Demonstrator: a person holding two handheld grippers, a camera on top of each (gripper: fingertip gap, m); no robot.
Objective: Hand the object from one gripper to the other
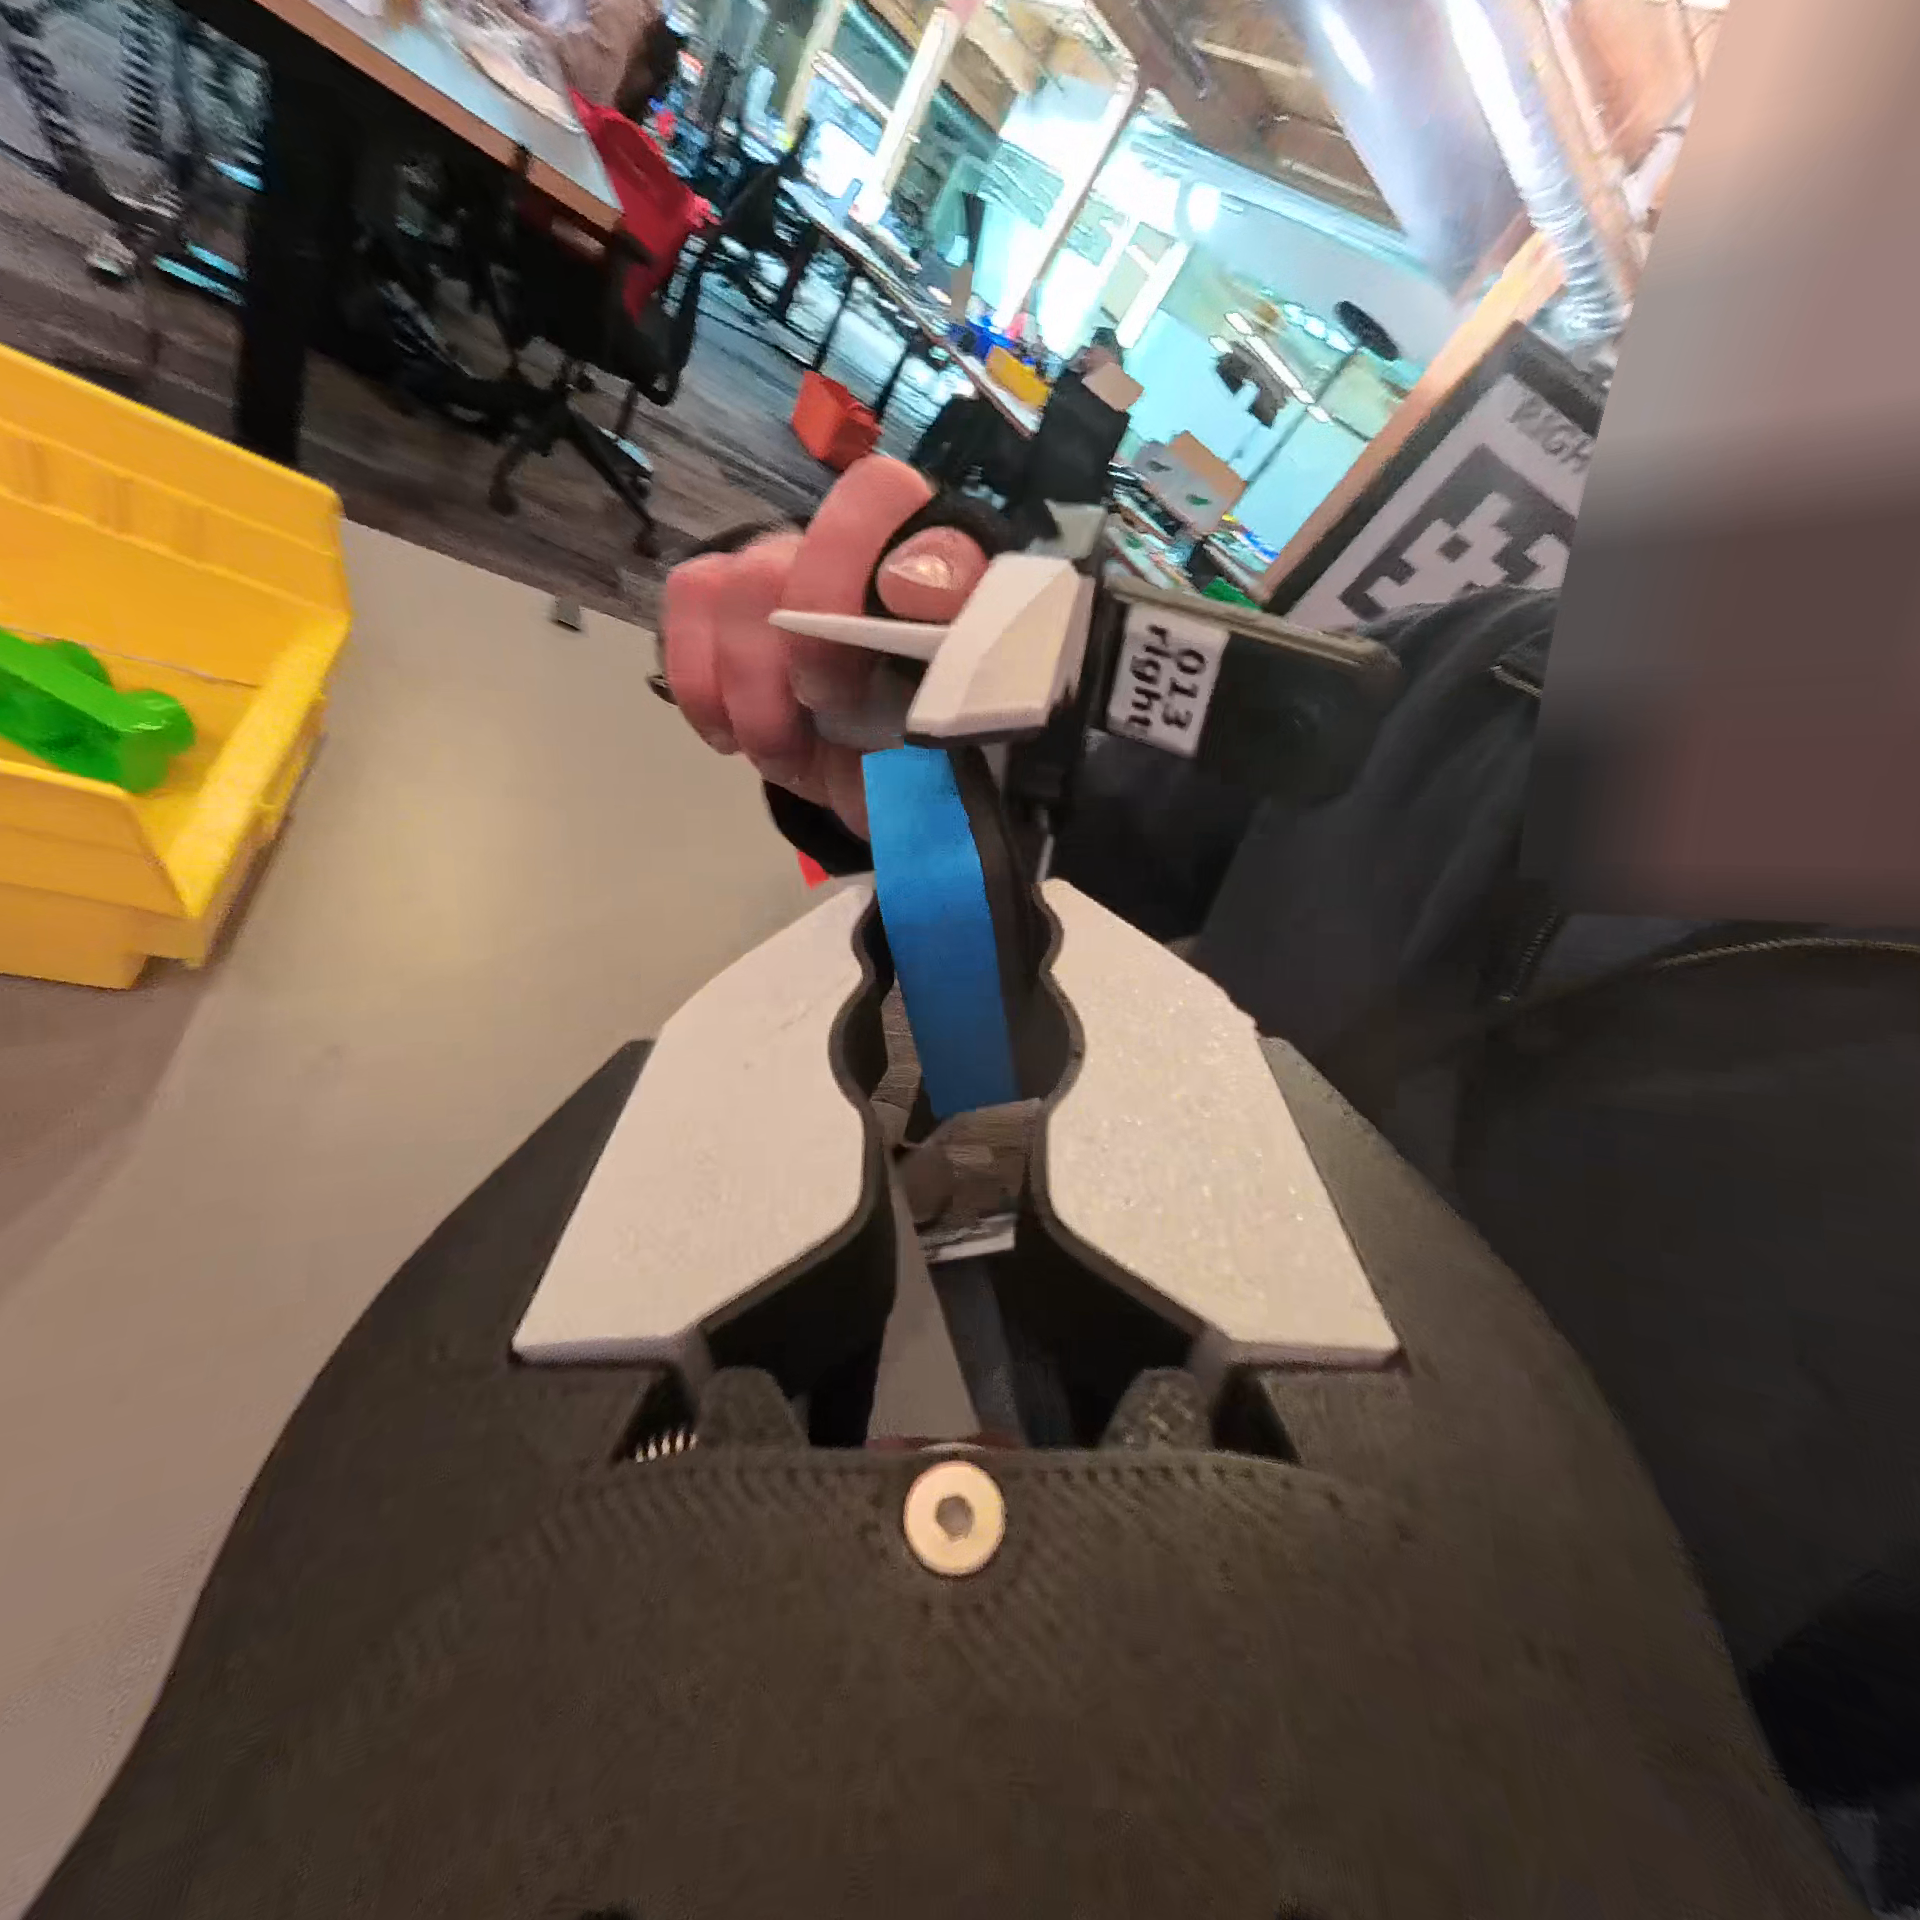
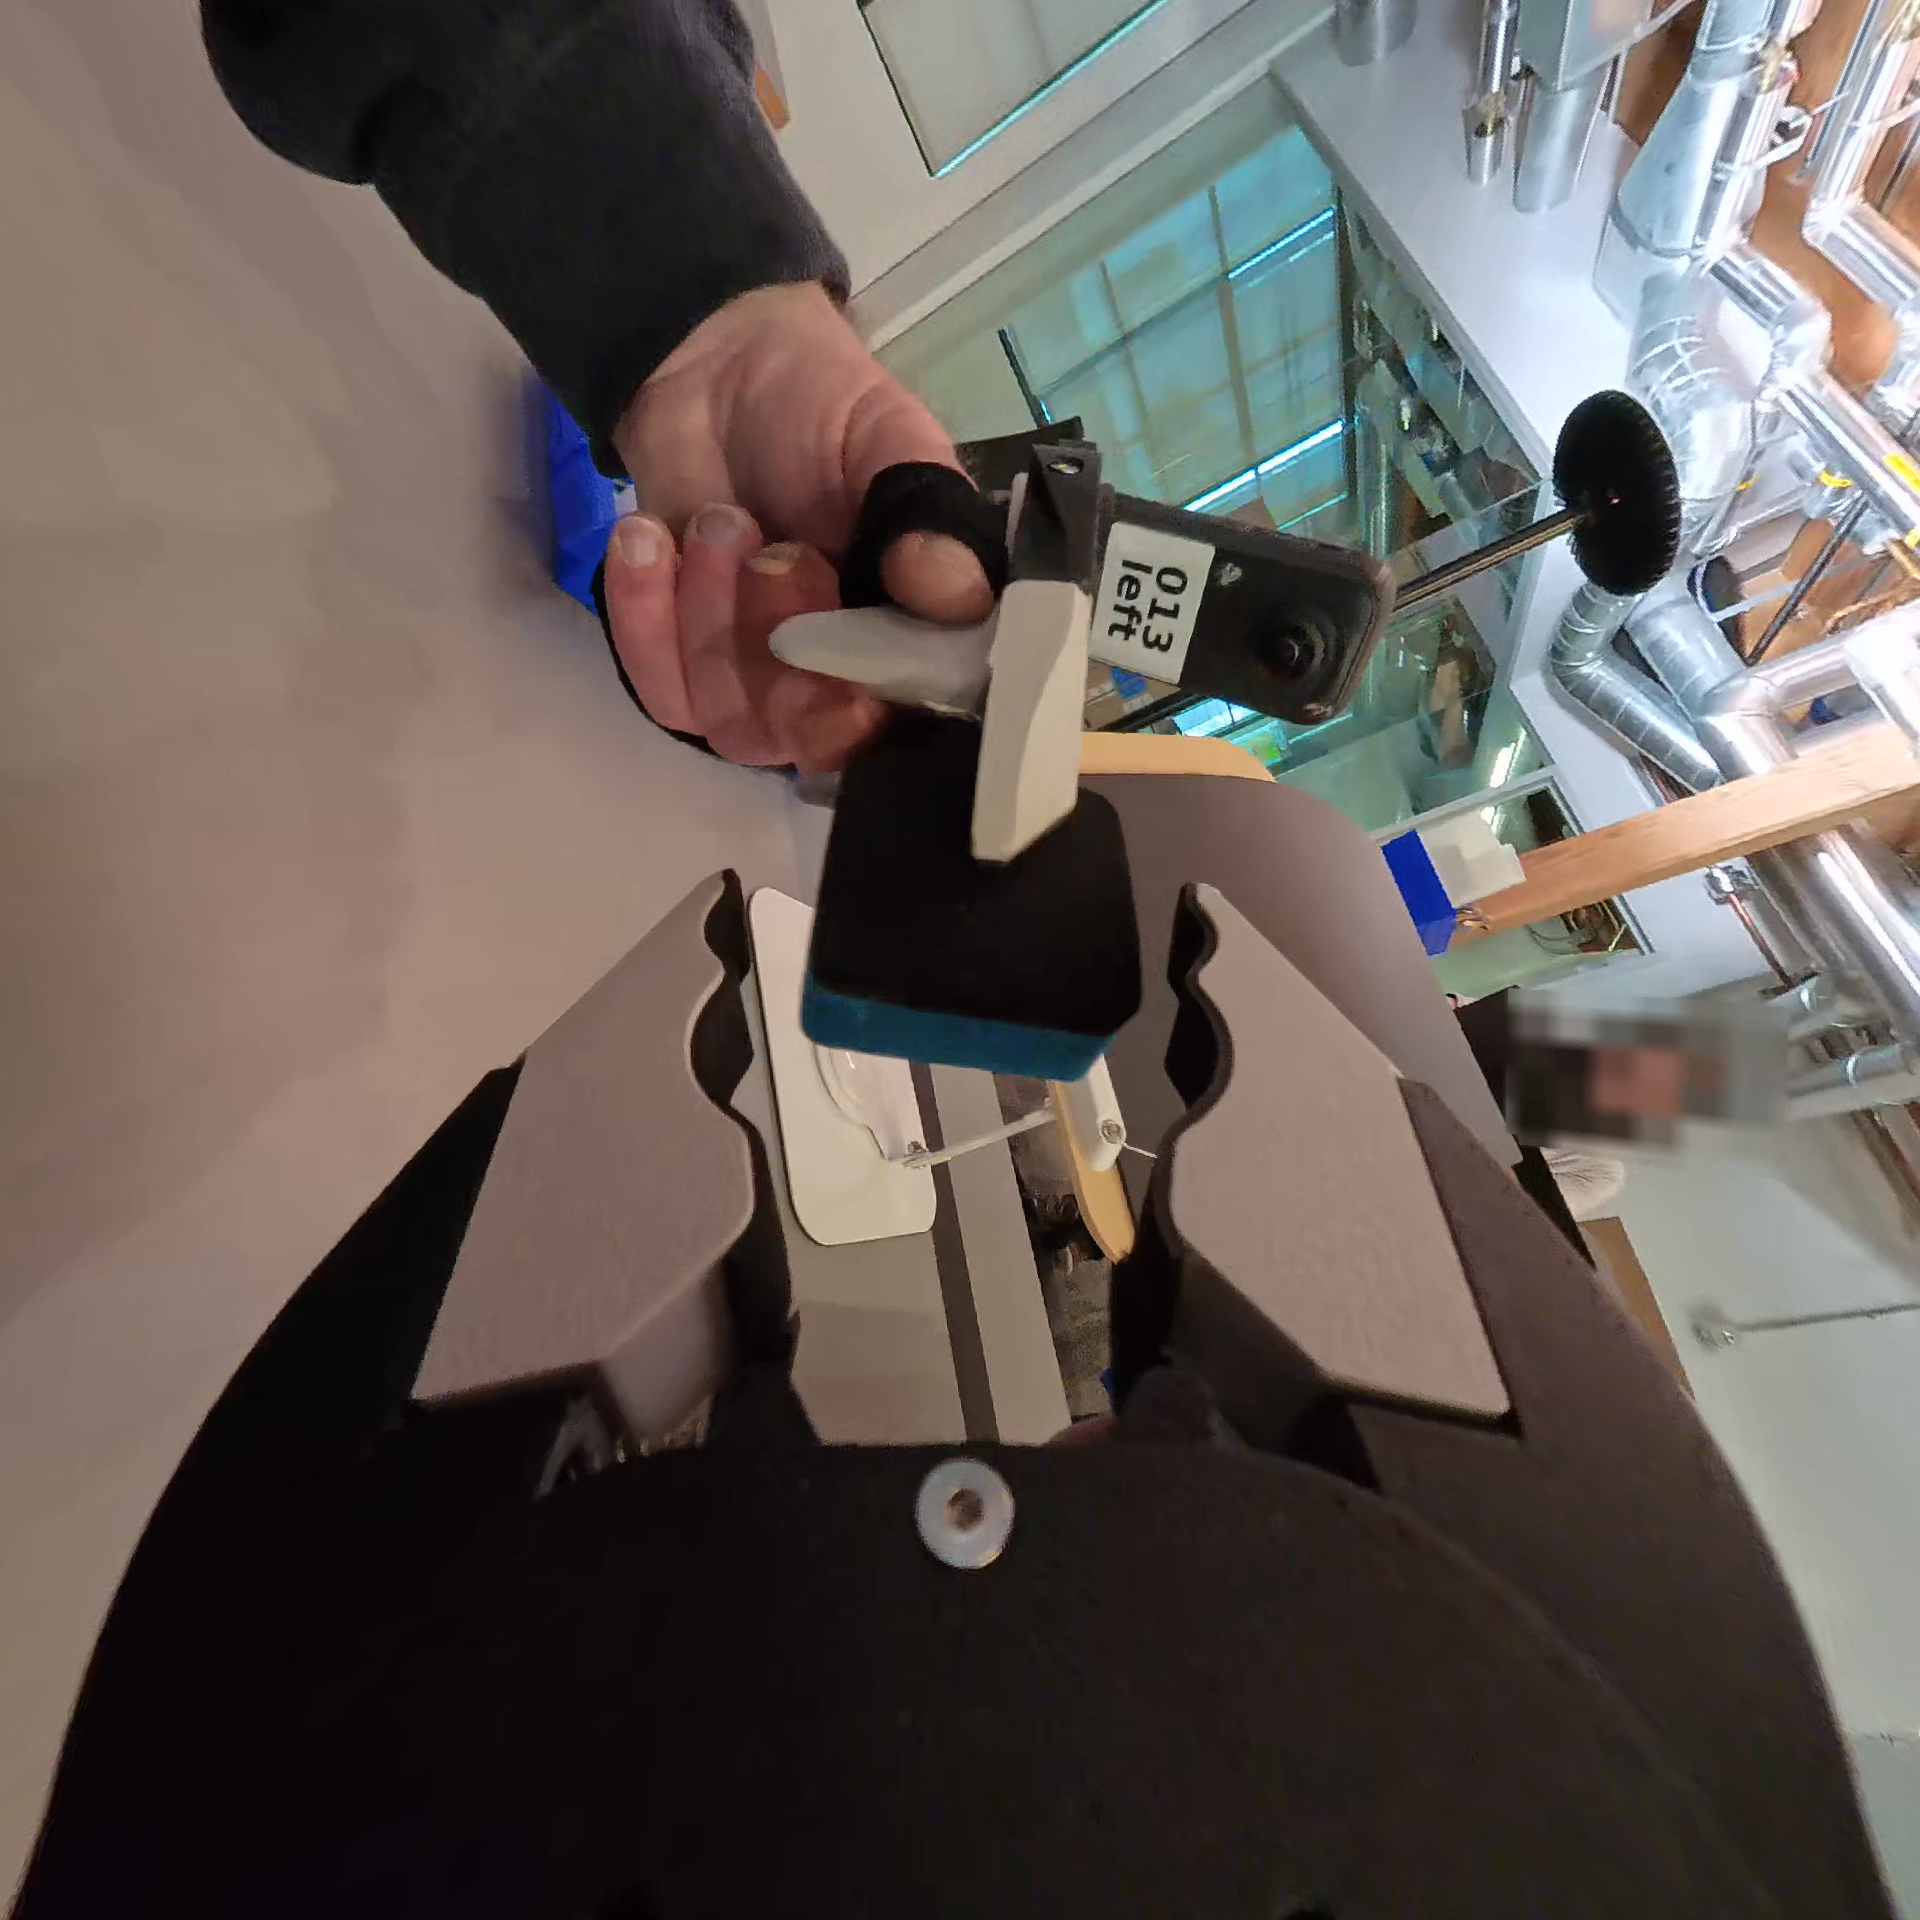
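The object is a flat eraser with a blue foam body and a black felt face. In the left wrist view I see the eraser (image 1: 940,935) edge-on, and my left gripper (image 1: 951,914) is shut on it. In the right wrist view the eraser (image 2: 966,966) shows its black face, and a white finger of the left gripper (image 2: 1023,727) lies on that face. My right gripper (image 2: 961,894) is open, with the eraser's free end between its fingertips and a gap on both sides. The right gripper also shows in the left wrist view (image 1: 935,655), held by a hand at the eraser's far end.
A stack of yellow bins (image 1: 208,623) holding a green object (image 1: 83,707) stands on the pale table (image 1: 468,831) at the left. A blue bin (image 2: 566,488) sits behind the left hand. Office chairs and desks are in the background. My two grippers' fingertips are within a few centimetres of each other.
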